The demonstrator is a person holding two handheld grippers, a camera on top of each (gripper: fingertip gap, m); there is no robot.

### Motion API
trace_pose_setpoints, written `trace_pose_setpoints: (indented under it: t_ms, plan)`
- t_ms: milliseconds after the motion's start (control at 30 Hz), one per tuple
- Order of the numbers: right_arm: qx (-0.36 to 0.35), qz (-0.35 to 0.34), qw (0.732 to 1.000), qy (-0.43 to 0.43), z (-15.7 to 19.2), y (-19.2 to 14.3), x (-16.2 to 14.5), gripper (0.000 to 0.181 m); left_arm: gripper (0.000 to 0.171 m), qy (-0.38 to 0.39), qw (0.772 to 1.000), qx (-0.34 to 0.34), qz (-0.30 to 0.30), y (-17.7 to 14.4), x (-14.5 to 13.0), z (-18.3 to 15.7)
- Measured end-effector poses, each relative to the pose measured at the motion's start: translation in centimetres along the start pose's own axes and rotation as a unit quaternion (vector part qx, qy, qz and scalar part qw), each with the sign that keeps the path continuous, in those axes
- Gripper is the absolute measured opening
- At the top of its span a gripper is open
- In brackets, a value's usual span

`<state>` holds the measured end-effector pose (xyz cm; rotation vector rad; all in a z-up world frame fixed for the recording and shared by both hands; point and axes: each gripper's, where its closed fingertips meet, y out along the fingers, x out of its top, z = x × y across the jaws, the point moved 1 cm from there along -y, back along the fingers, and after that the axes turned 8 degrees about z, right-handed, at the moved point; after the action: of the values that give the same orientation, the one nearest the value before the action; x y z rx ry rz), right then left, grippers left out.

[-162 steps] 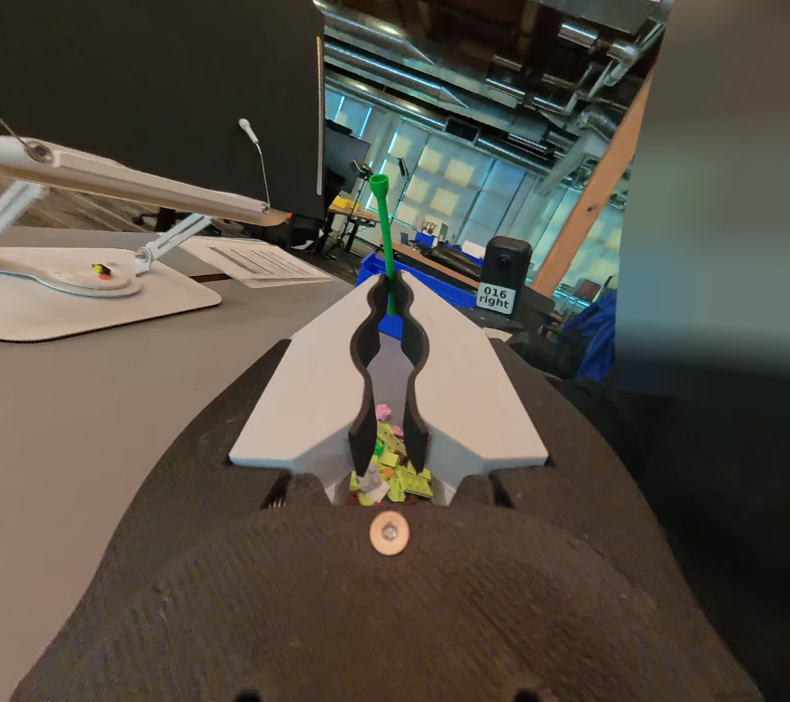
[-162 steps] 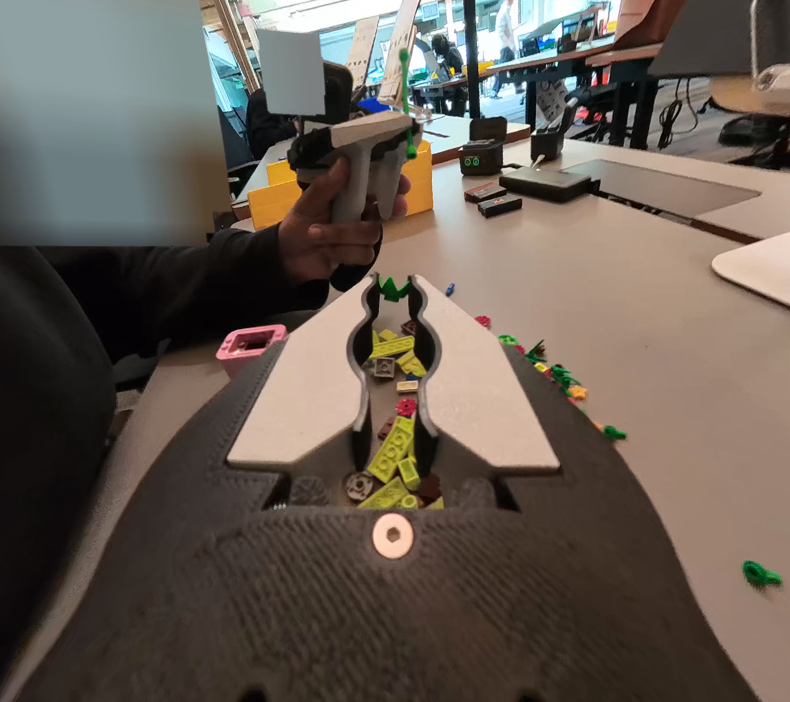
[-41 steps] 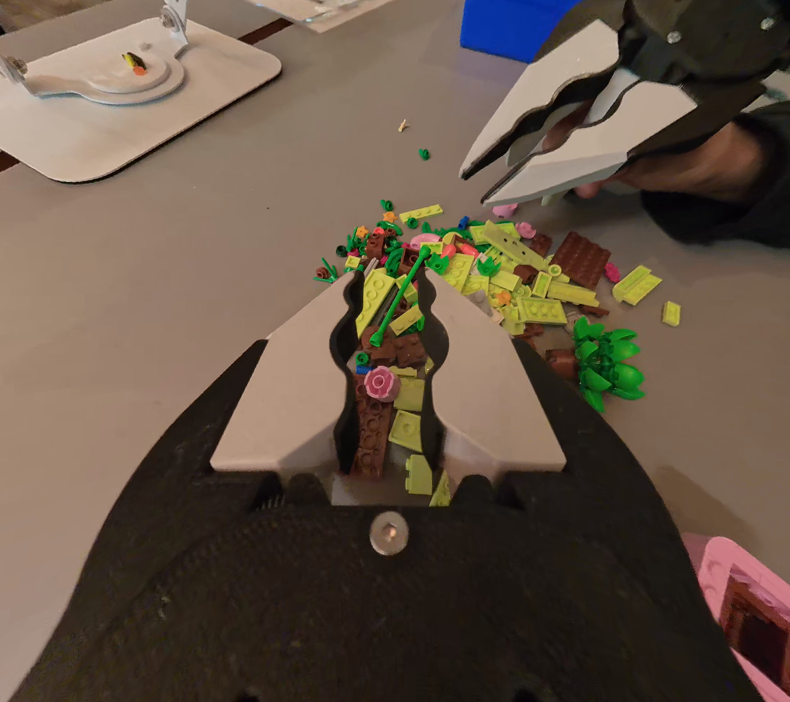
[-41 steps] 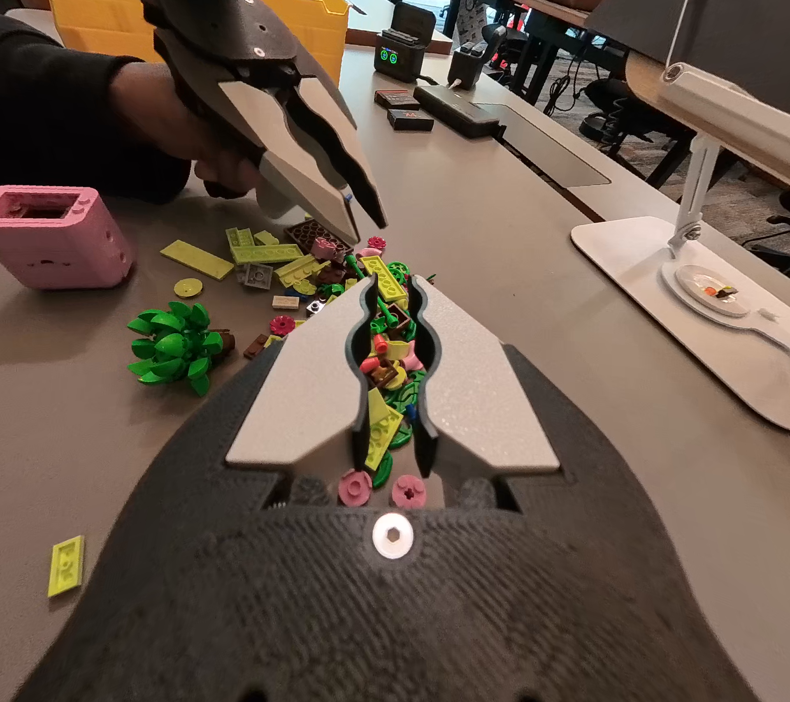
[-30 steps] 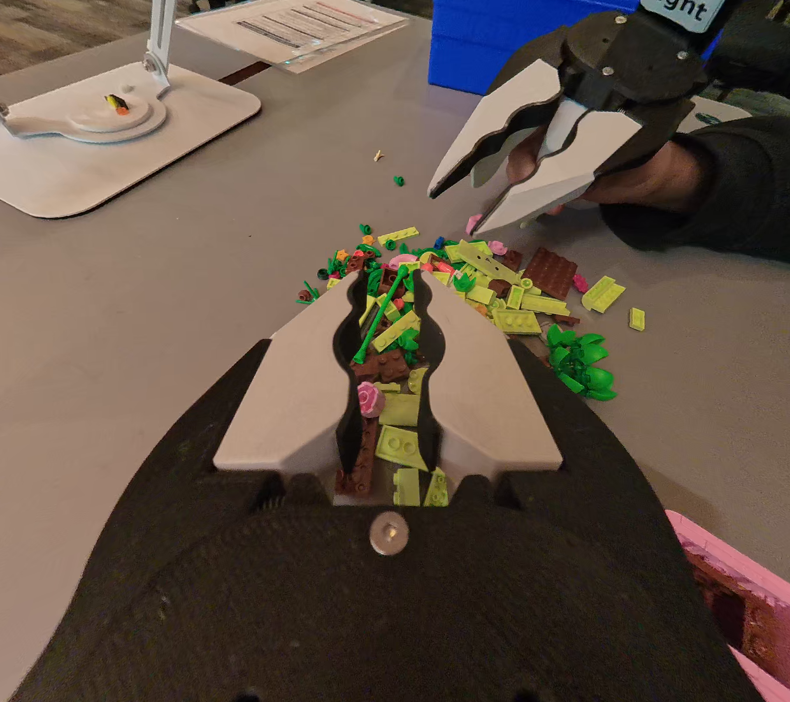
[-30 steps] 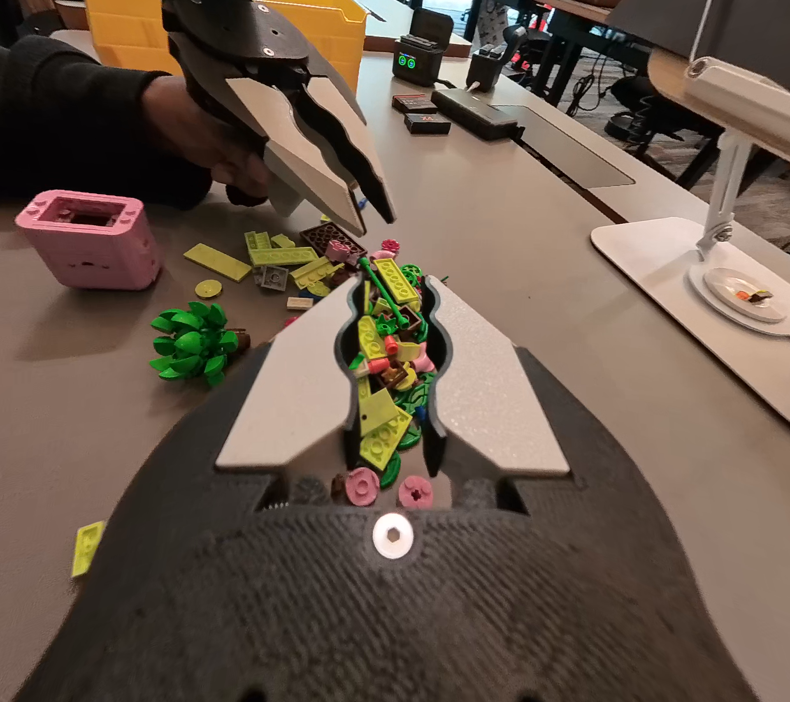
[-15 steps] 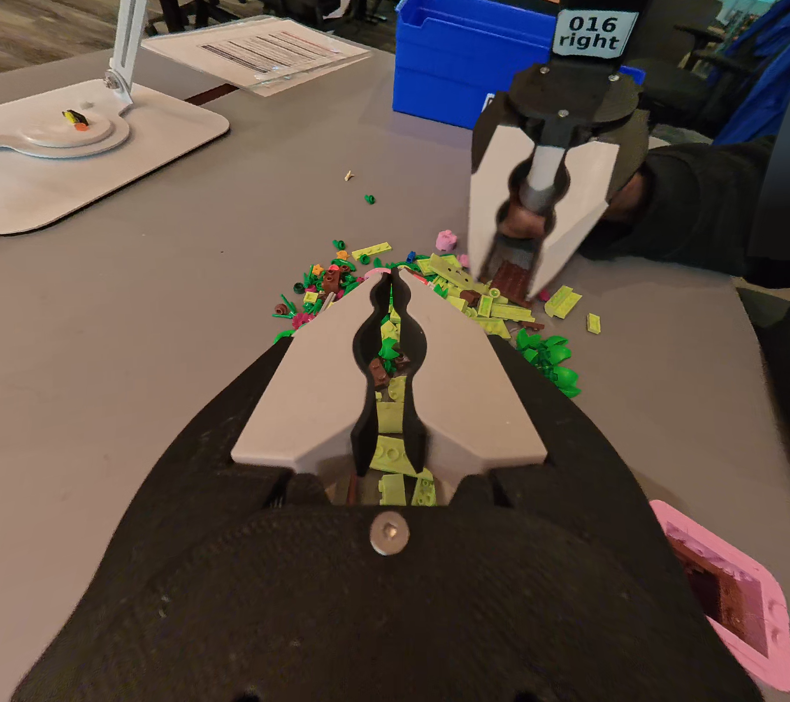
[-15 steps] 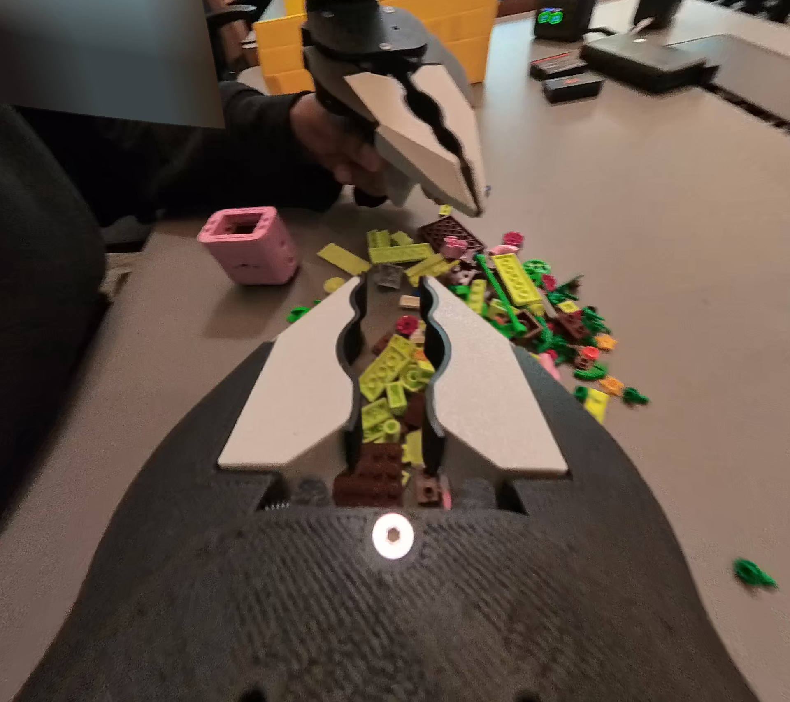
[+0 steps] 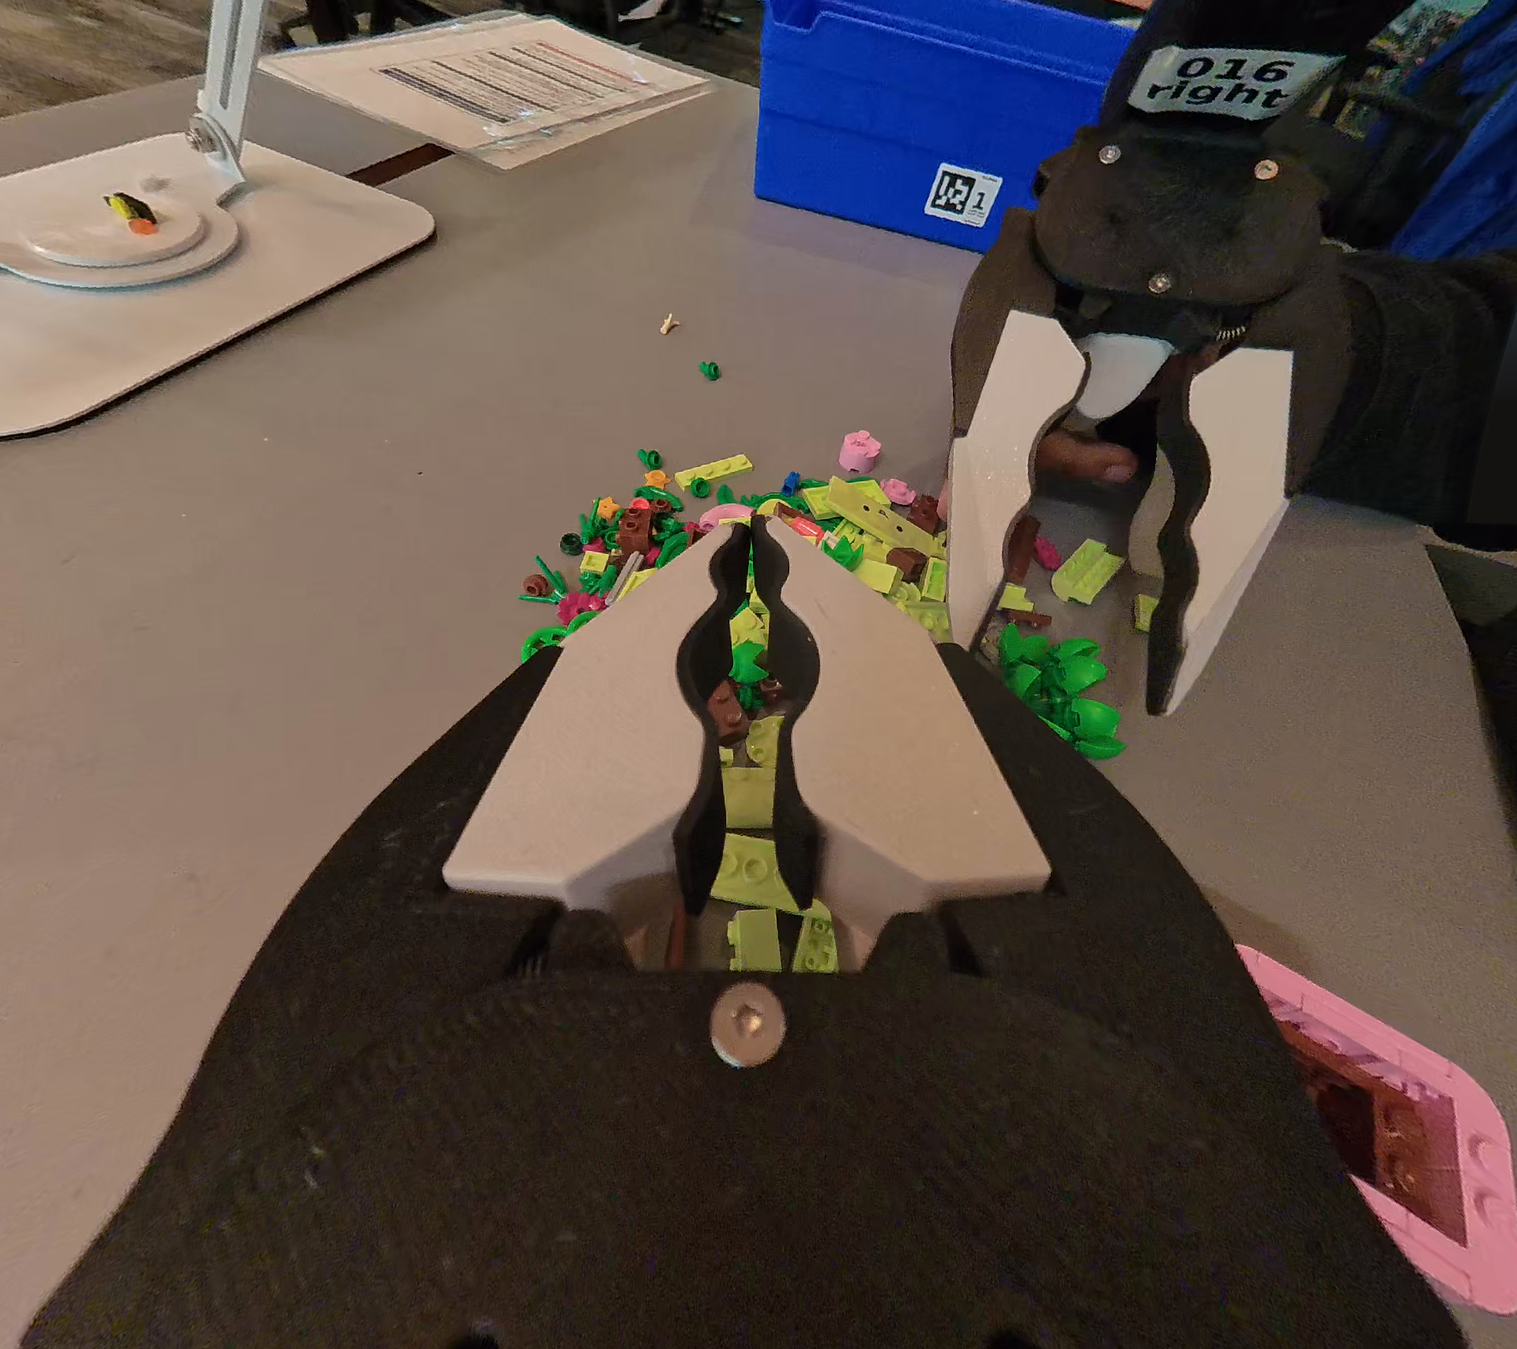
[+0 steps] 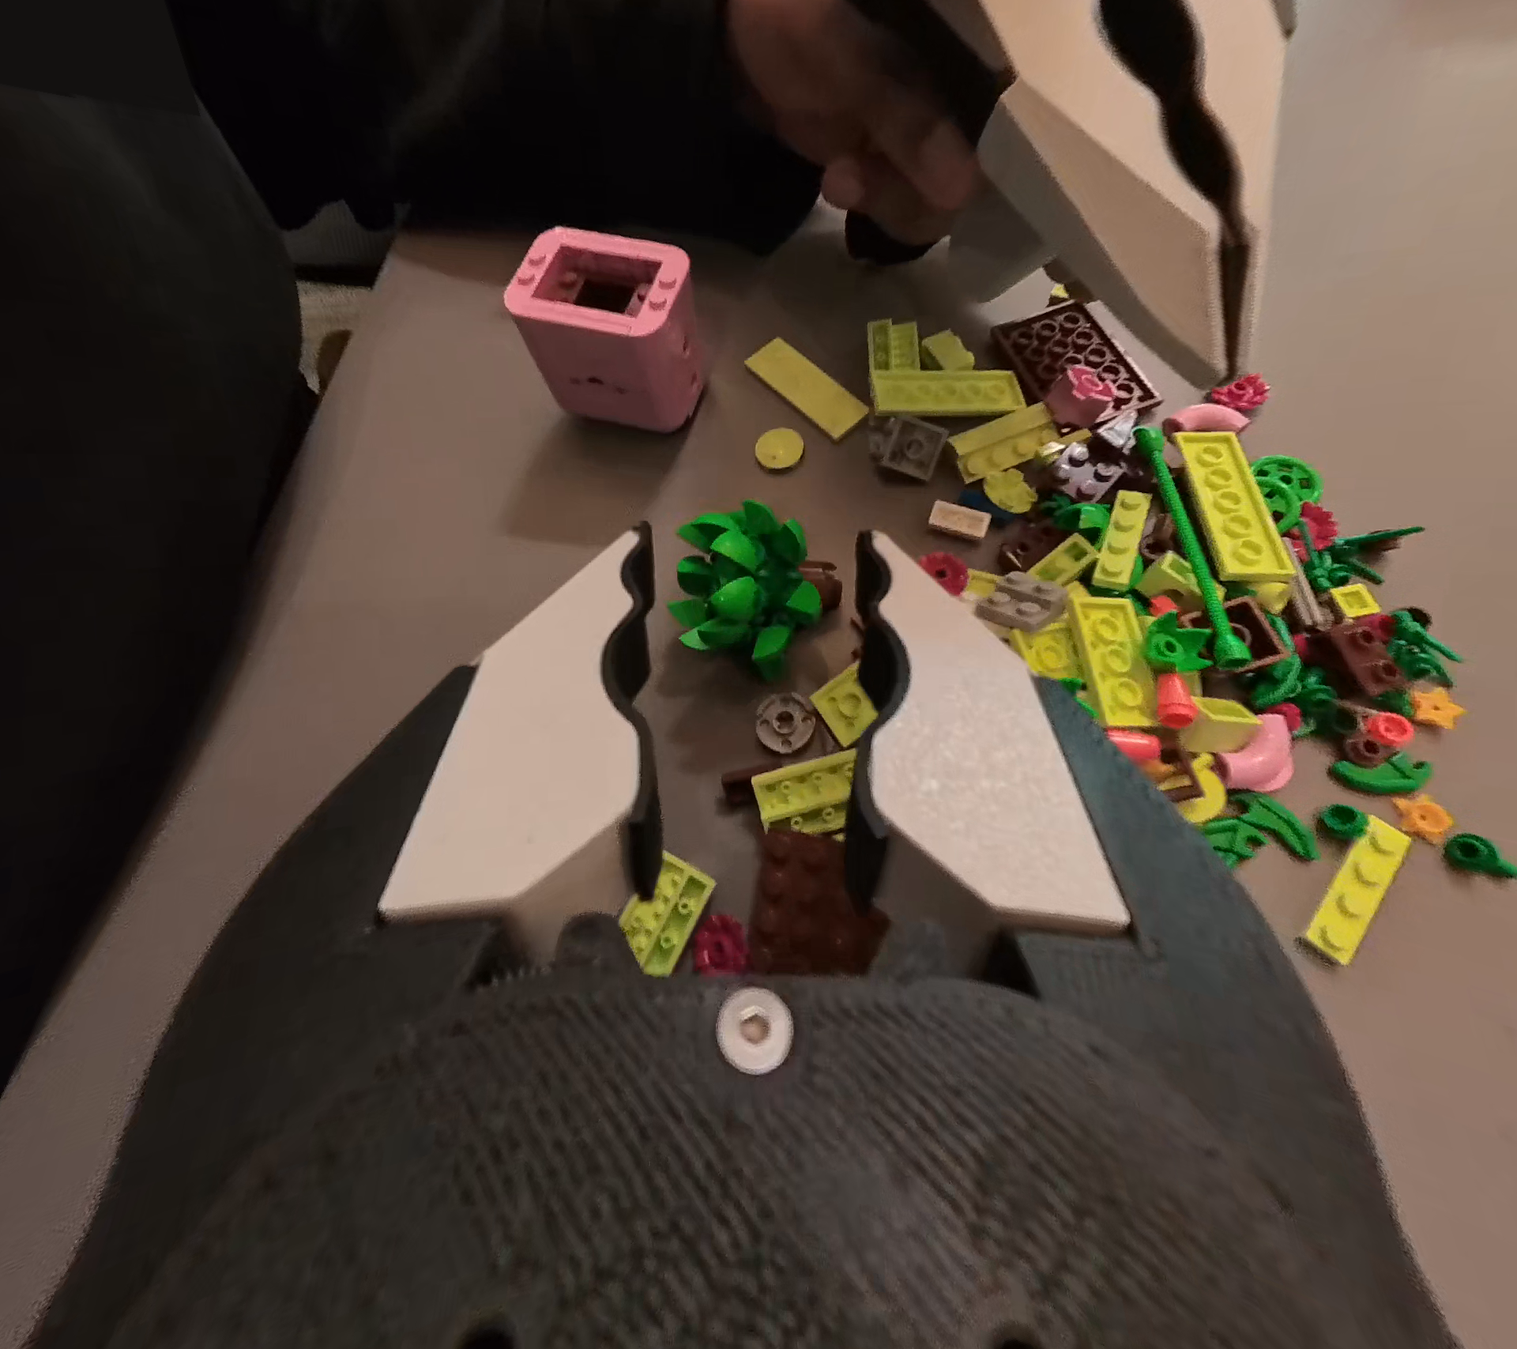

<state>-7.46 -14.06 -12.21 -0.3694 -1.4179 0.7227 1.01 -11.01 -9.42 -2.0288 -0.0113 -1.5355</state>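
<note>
My right gripper [image 10: 751,544] is open, its jaws wide apart, and points down at the table. A green leafy plant piece [image 10: 743,599] lies just ahead of and between its fingertips, not gripped. In the left wrist view the right gripper [image 9: 1067,669] hangs over the same plant [image 9: 1059,685]. My left gripper [image 9: 749,529] is shut and empty, held above a pile of small bricks [image 9: 739,513]. It shows at the top of the right wrist view [image 10: 1231,357]. A green stem rod [image 10: 1190,546] lies on the pile [image 10: 1149,587].
A pink square pot [image 10: 607,324] stands left of the pile and also shows in the left wrist view [image 9: 1412,1112]. A blue bin [image 9: 928,94], a paper sheet [image 9: 492,70] and a white lamp base [image 9: 205,259] stand farther back. A person's dark sleeve [image 10: 492,37] reaches over the table edge. The green stem rod [image 10: 1190,546] is about 6 centimetres from my left fingertips.
The left gripper let the green stem go onto the pile and shut. The right gripper swung left, tipped down over the green plant, and opened wider.
</note>
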Motion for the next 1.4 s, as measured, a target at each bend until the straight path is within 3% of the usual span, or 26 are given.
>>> trace_pose_setpoints:
  t_ms: [300,400,600,767,933,1100,1167,1267,1333,1400]
  plan:
    - [-0.004,0.049,0.998,-0.024,0.5,0.9,-1.1,0.034,0.0,0.003,1.0,-0.004,-0.002,0.0,0.0,-0.1]
    - [-0.006,0.028,0.999,-0.026,0.4,0.3,-0.5,0.023,0.0,0.0,1.0,-0.011,-0.009,0.0,0.2,-0.3]
    - [-0.026,-0.024,0.999,-0.013,-0.7,-1.3,0.6,0.023,0.002,-0.002,0.999,-0.025,-0.02,-0.1,0.5,-0.6]
    - [-0.047,-0.091,0.995,0.015,-2.1,-3.0,1.8,0.023,0.019,0.005,0.994,-0.088,-0.065,-0.7,1.7,-2.6]
    - [-0.036,-0.127,0.989,0.059,-3.1,-4.2,2.0,0.022,0.026,0.008,0.991,-0.093,-0.1,-2.0,2.9,-2.7]
    - [-0.042,-0.121,0.99,0.063,-3.5,-4.0,1.5,0.022,0.073,-0.006,0.991,-0.124,-0.04,-5.4,2.4,-5.9]
    - [-0.039,-0.128,0.989,0.066,-3.4,-4.2,1.7,0.022,0.08,-0.002,0.997,-0.081,-0.002,-6.8,0.2,-7.6]
    - [-0.043,-0.136,0.988,0.064,-3.4,-4.4,2.0,0.022,0.082,-0.005,0.996,0.04,0.083,-7.8,-4.3,-9.0]
    - [-0.042,-0.135,0.988,0.063,-3.3,-4.2,2.0,0.022,0.082,-0.042,0.981,0.154,0.107,-8.0,-6.7,-8.6]
    - [-0.039,-0.129,0.989,0.063,-3.2,-3.8,1.9,0.022,0.088,-0.049,0.968,0.221,0.11,-7.9,-8.2,-9.1]
